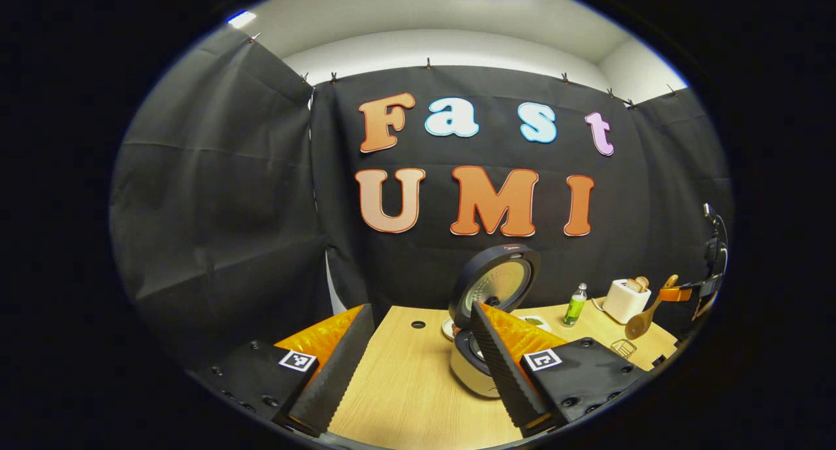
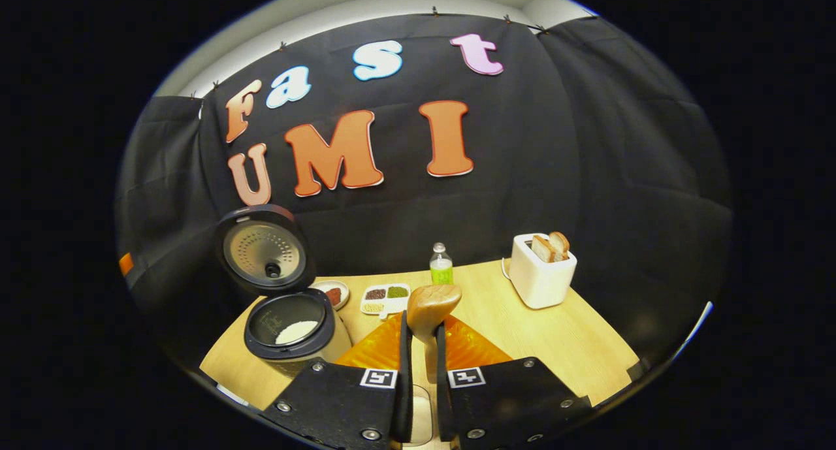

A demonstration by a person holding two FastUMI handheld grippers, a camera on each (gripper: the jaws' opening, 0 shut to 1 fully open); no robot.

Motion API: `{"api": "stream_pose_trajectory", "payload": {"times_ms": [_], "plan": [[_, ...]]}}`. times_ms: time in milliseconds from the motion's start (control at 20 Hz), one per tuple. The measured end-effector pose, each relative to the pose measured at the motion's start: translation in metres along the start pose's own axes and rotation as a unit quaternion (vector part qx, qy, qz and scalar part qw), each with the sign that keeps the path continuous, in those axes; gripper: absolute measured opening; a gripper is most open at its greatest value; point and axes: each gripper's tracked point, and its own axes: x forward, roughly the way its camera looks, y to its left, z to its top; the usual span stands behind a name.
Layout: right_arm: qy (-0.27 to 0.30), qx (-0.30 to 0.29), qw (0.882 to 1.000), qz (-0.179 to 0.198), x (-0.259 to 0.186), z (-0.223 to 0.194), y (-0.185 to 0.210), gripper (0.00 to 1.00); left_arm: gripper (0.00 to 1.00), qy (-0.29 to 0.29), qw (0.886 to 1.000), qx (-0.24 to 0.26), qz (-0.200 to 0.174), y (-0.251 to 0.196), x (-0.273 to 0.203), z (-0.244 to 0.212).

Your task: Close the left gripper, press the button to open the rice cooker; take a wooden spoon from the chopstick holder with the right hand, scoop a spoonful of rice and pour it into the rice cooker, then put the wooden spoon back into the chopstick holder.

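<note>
Desk (image 2: 522,332) first: cooker (image 2: 290,332) sits at its 9 o'clock end, lid (image 2: 264,247) up, so the button press is done. White rice lies in the pot (image 2: 295,331), which points to the scoop-and-pour being done as well, though I can't tell if that rice came from this spoon.

Toaster (image 2: 542,270) at 3 o'clock, bottle (image 2: 441,265) at 12, grain dishes (image 2: 386,298) just beside the cooker.

Right tool (image 2: 419,345): fingers closed tight on the spoon (image 2: 432,306) handle, bowl end up and away from the camera. Can't see into the bowl from here, so loaded or empty is unknown. In the left gripper view the spoon (image 1: 643,316) hangs bowl-down at 3 o'clock, near the toaster (image 1: 626,300) and well apart from the cooker (image 1: 480,365).

Left tool (image 1: 418,365): spread wide, holding nothing, cooker just behind its right finger (image 1: 499,365).

Holder: can't pick it out with any confidence.

Judgement: steps 1 and 2 done, pour probably done, spoon return left.
</note>
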Motion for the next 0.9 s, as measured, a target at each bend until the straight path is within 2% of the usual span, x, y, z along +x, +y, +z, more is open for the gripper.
{"api": "stream_pose_trajectory", "payload": {"times_ms": [450, 600, 850, 900], "plan": [[0.057, 0.064, 0.996, 0.001, 0.044, -0.067, -0.027, 0.14, 1.0, -0.01, 1.0, 0.017, 0.0, -0.021, 0.007, 0.006], [0.079, 0.087, 0.993, 0.019, 0.051, -0.084, -0.029, 0.14, 0.98, -0.004, 1.0, 0.015, 0.003, -0.026, 0.008, 0.004], [0.11, 0.119, 0.986, 0.025, 0.056, -0.108, -0.043, 0.16, 0.98, 0.006, 1.0, 0.013, 0.008, -0.036, 0.013, -0.003], [0.101, 0.13, 0.986, 0.021, 0.056, -0.105, -0.049, 0.17, 0.98, 0.007, 1.0, 0.013, 0.009, -0.039, 0.016, -0.003]]}}
